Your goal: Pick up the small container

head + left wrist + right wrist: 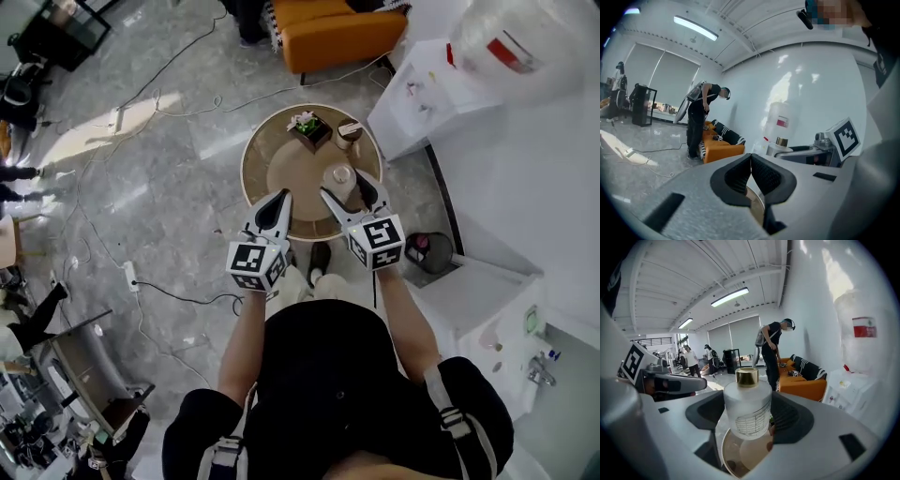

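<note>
shirt (328, 375) of the person fills the bottom of the head view, both arms reaching over the round table (281, 173) at frame centre. right gripper (747, 416) is clamped on the frosted bottle (746, 401) with a gold cap, pads on either side of its body, upright, likely so it won't slip. bottle seems raised just off the table's lower right part. left gripper (751, 159) has jaws together, nothing in them, probably just kept clear. potted plant (310, 128) sits at the table's top edge.
</note>
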{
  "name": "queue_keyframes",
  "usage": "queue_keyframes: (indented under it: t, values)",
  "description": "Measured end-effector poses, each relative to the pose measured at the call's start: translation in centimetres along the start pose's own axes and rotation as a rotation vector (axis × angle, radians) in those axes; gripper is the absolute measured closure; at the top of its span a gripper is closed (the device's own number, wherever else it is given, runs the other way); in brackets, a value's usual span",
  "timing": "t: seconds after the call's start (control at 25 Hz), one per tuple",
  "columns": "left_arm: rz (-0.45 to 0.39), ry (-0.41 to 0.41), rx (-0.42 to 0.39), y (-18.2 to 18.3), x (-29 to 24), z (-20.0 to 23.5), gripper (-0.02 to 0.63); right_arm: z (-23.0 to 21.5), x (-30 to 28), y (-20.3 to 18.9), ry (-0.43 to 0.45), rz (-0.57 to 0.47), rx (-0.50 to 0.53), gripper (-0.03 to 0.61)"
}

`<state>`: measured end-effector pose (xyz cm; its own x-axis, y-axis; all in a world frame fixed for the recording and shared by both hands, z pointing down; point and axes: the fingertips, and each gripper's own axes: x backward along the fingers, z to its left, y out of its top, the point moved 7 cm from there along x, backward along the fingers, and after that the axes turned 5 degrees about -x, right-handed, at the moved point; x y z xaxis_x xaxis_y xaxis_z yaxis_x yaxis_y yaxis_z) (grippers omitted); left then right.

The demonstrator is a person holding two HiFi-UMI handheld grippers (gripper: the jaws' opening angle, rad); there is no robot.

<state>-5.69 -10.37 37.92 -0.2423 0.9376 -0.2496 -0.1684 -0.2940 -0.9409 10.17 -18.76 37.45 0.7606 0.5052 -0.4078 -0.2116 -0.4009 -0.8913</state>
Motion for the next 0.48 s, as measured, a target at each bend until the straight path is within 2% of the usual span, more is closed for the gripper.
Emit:
queue_keyframes:
  t: [0.24, 0.48]
  values:
    - [-0.053, -0.014, -0.052, 3.0, 0.2, -1.4, 0.595, 1.1, 1.9, 3.5, 0.061, -0.099, 0.041, 0.268]
    - [-0.09, -0.015, -0.069, 5.4, -0.3, -1.2, 0.595, 1.8, 2.3, 6.7, 0.11, -0.161, 0.028, 0.268]
